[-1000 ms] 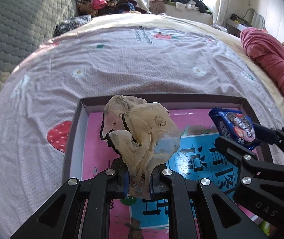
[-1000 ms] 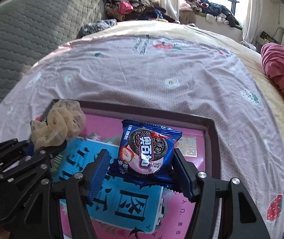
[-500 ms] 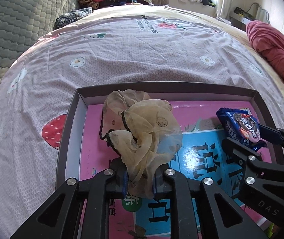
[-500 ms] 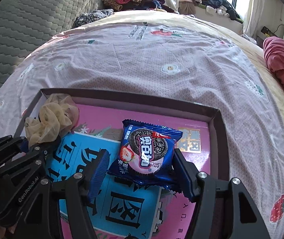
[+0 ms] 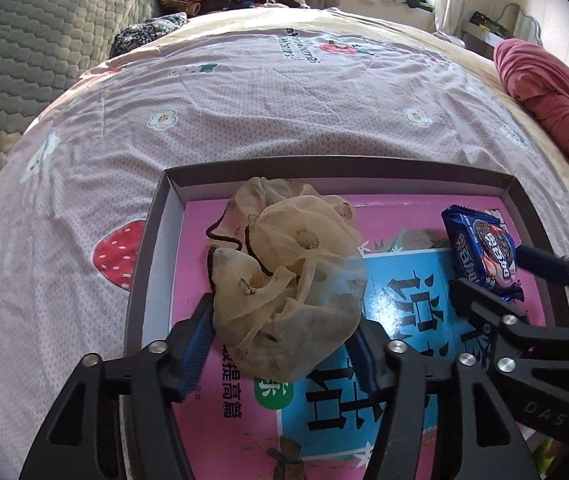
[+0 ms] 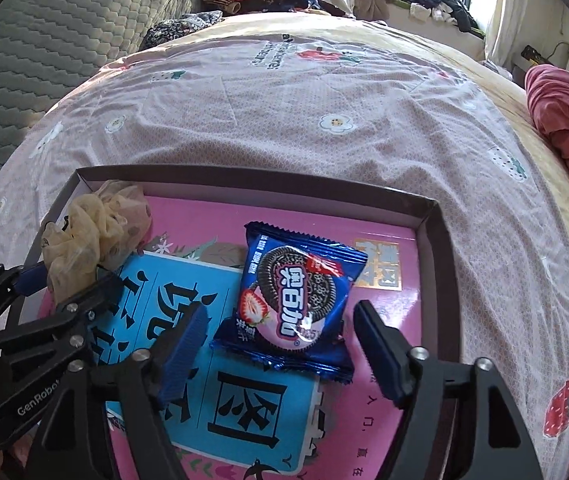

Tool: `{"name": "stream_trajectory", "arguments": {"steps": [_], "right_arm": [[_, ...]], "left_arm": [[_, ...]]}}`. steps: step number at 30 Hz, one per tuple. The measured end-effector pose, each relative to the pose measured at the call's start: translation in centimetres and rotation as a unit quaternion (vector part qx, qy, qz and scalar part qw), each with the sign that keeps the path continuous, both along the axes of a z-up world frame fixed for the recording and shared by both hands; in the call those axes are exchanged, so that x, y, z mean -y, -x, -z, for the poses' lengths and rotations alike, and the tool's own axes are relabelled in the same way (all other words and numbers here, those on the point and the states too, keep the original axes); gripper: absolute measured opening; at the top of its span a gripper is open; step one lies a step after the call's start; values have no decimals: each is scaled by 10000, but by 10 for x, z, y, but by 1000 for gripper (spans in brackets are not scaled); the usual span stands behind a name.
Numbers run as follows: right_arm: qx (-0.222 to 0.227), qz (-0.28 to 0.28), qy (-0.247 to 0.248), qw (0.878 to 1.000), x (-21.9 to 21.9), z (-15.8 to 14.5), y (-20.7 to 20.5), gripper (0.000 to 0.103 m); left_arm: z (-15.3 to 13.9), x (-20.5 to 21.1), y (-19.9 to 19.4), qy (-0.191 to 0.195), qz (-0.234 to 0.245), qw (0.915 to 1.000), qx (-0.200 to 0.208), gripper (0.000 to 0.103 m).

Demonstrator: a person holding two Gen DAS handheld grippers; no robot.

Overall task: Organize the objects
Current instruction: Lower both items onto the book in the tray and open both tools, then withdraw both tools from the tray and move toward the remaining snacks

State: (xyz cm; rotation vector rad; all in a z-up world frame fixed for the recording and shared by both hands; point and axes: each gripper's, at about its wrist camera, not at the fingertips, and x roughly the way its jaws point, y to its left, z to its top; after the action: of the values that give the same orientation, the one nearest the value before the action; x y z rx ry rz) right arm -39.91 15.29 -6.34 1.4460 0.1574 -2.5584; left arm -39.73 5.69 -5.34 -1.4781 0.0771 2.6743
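From my left wrist, my left tool [image 5: 282, 344] has just been opening; its blue pads stand spread beside the beige scrunchie [image 5: 284, 280], which lies in the box lid [image 5: 146, 276] on the bed [image 5: 244, 100], perhaps brushing one pad. From my right wrist, my right tool [image 6: 280, 344] has also been opening; its jaws stand clear of the cookie packet [image 6: 296, 300], which rests flat in the lid.
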Motion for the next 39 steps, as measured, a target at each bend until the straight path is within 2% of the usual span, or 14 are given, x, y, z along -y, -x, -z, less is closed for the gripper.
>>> {"name": "stream_trajectory", "arguments": {"steps": [3, 5, 17, 25, 29, 39], "right_arm": [[-35, 43, 1, 10000, -3, -7, -3, 83], [-68, 87, 19, 9999, -6, -11, -5, 85], [-354, 222, 184, 9990, -18, -53, -37, 96], [-569, -3, 317, 9979, -12, -92, -85, 100], [-747, -64, 373, 9965, -12, -112, -115, 100], [-1268, -101, 322, 9913, -23, -160, -190, 102]], "left_arm": [[-4, 0, -5, 21, 16, 10000, -28, 74], [-8, 0, -8, 32, 2, 10000, -38, 77], [-41, 13, -44, -152, 18, 9998, -162, 81], [-73, 16, -85, -304, 105, 9990, -312, 82], [-95, 18, -111, -341, 171, 9981, -480, 95], [-136, 23, -175, -394, 170, 9962, -764, 95]]}}
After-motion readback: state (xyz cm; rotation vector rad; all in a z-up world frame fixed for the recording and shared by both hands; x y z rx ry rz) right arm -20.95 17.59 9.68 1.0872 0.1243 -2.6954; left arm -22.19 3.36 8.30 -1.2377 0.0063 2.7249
